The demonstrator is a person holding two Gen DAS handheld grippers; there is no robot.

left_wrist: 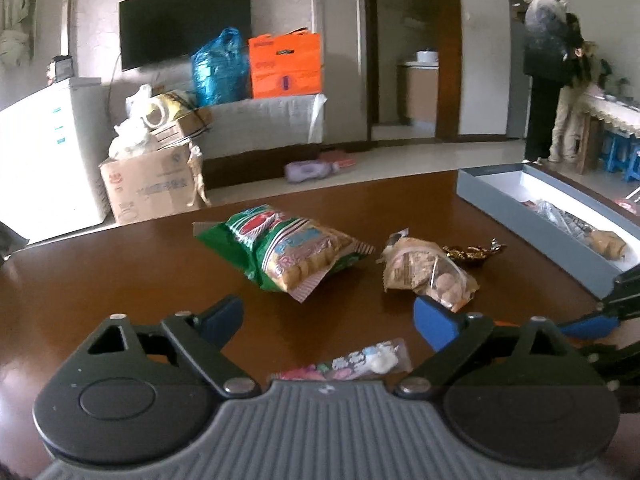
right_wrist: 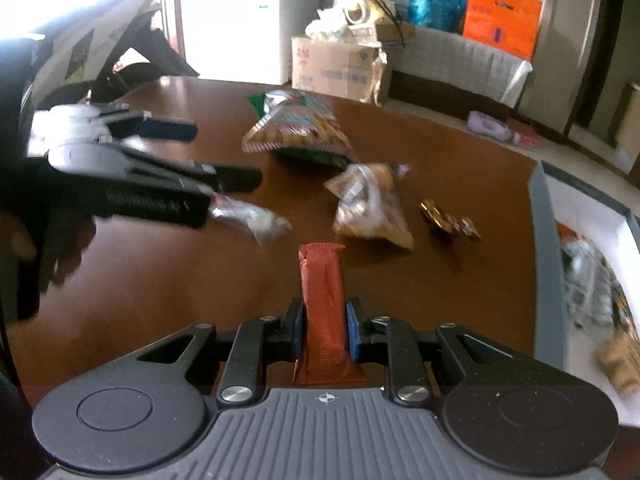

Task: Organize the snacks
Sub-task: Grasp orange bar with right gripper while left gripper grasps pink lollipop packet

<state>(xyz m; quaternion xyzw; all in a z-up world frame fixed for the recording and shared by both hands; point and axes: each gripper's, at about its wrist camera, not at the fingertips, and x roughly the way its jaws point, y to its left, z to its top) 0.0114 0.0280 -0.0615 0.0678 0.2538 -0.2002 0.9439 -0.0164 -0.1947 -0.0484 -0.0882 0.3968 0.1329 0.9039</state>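
On the bench (left_wrist: 120, 264), going left to right, four snacks lie loose. Nearest the left hand-held gripper (left_wrist: 328, 320), whose fingers stand wide apart and hold nothing, lies a small clear packet (left_wrist: 360, 362) just below and between them; the right wrist view shows the same packet (right_wrist: 256, 222) right at that gripper's tips, though blur hides whether they touch. Next comes a green bag (left_wrist: 286, 252), then a tan pack (left_wrist: 428, 276), then a small gold candy (left_wrist: 470, 254) just beside it. Farther right, the right hand-held gripper (right_wrist: 323, 330) is clamped on a red bar (right_wrist: 322, 280), raised above the bench and near the box (right_wrist: 544, 240). At the far right, that open box (left_wrist: 492, 190) already holds a few wrapped snacks, including a tan one like the pack on the bench.

By my judgement the job is partly done: some snacks are boxed, one bar is in hand, and four more wait on the bench. The clear packet looks like the left side's next pick.
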